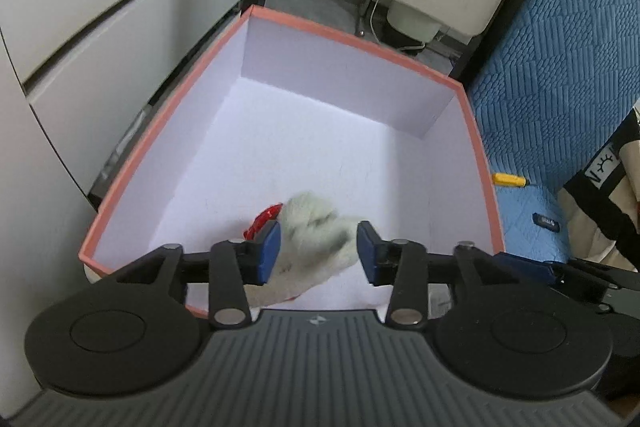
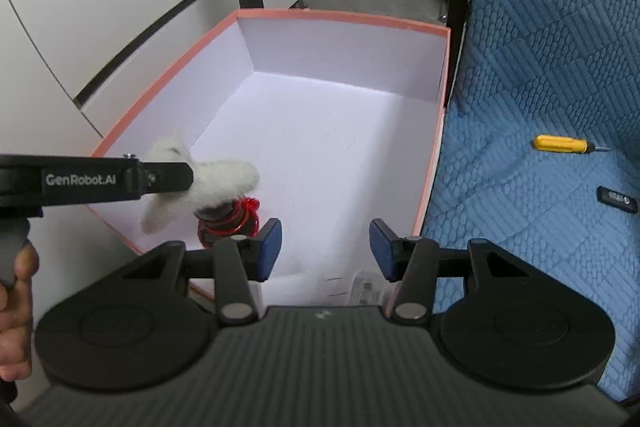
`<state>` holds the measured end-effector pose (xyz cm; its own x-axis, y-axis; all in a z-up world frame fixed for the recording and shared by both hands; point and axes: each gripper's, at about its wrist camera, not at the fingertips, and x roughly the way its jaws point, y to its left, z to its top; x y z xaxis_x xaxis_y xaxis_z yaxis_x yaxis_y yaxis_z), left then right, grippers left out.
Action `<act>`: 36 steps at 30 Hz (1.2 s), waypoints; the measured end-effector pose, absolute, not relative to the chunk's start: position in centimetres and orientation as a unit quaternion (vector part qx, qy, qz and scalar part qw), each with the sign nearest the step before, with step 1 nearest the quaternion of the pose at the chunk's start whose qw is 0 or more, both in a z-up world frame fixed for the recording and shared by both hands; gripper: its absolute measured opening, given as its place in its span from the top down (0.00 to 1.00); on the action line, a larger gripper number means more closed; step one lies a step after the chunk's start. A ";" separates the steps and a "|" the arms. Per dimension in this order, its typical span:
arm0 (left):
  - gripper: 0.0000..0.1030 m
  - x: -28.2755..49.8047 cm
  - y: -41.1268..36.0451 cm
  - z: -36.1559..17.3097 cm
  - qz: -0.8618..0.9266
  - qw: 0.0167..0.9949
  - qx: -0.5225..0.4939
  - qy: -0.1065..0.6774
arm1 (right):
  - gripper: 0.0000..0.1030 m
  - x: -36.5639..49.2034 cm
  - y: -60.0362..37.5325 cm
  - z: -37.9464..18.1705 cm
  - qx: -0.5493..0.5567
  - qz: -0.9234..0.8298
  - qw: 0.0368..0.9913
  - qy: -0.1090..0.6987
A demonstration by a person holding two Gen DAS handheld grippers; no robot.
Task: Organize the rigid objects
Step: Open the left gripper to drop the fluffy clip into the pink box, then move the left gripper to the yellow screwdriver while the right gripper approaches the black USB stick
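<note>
A blue quilted cover (image 2: pixel 540 67), stitched in blocks of ridges, is the surface that carries everything. On it stands an open box (image 2: pixel 344 17) with a salmon-pink rim and white inside walls, its right wall running along the bare quilting. Well to the right of the box lie a yellow-handled screwdriver (image 2: pixel 562 143) and, nearer the camera, a small black oblong item (image 2: pixel 618 199), the two apart from each other.
</note>
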<state>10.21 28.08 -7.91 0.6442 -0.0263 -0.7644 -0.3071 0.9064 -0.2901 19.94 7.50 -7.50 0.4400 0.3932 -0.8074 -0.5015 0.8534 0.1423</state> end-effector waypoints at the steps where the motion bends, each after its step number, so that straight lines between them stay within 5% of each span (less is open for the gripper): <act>1: 0.51 10.2 28.0 -7.6 0.079 0.886 -0.201 0.410 | 0.49 19.9 7.2 -7.2 -0.053 0.266 0.848 0.456; 16: 0.51 10.3 23.2 -2.9 0.038 0.921 -0.184 0.341 | 0.49 19.7 1.3 -1.7 -0.013 0.230 0.899 0.372; 36: 0.51 11.1 15.1 -3.1 -0.024 0.934 -0.161 0.318 | 0.49 18.1 -5.9 -2.6 -0.002 0.174 0.928 0.329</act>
<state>11.12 15.12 -3.09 0.7969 -0.1481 -0.5857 -0.0570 0.9467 -0.3170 18.07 -5.90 -2.62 0.7233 0.3214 -0.6112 -0.3239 0.9396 0.1107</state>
